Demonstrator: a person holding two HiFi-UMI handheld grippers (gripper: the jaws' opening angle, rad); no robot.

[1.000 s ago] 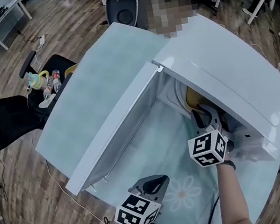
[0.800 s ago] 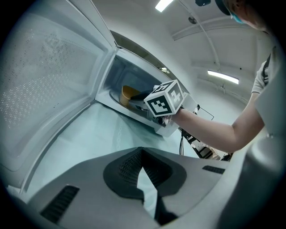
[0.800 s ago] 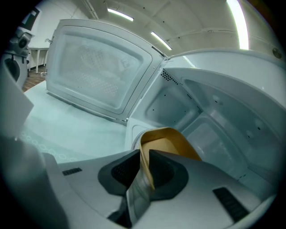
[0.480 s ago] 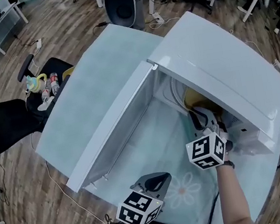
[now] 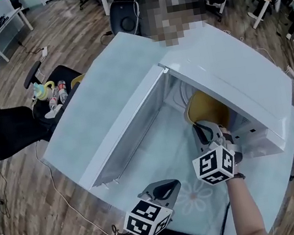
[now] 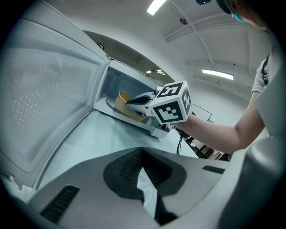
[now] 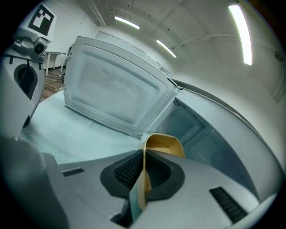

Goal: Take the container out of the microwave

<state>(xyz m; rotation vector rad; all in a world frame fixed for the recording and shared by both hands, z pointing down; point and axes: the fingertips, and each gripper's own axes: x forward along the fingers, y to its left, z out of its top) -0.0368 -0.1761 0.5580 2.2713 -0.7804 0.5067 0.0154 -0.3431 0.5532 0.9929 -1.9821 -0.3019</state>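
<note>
Right gripper (image 5: 202, 130) is clamped on the rim of the tan container (image 5: 207, 107), which sits in the mouth of the open microwave (image 5: 228, 70). Left gripper (image 5: 167, 186) has its jaws together, empty, over the table (image 5: 97, 89) near its front edge.

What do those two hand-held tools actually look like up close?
Both are grey two-jaw grippers, the left gripper and right gripper, with dark ribbed pads inside the jaws. Each carries a white cube printed with black square markers. The person wears a light short sleeve.
</note>
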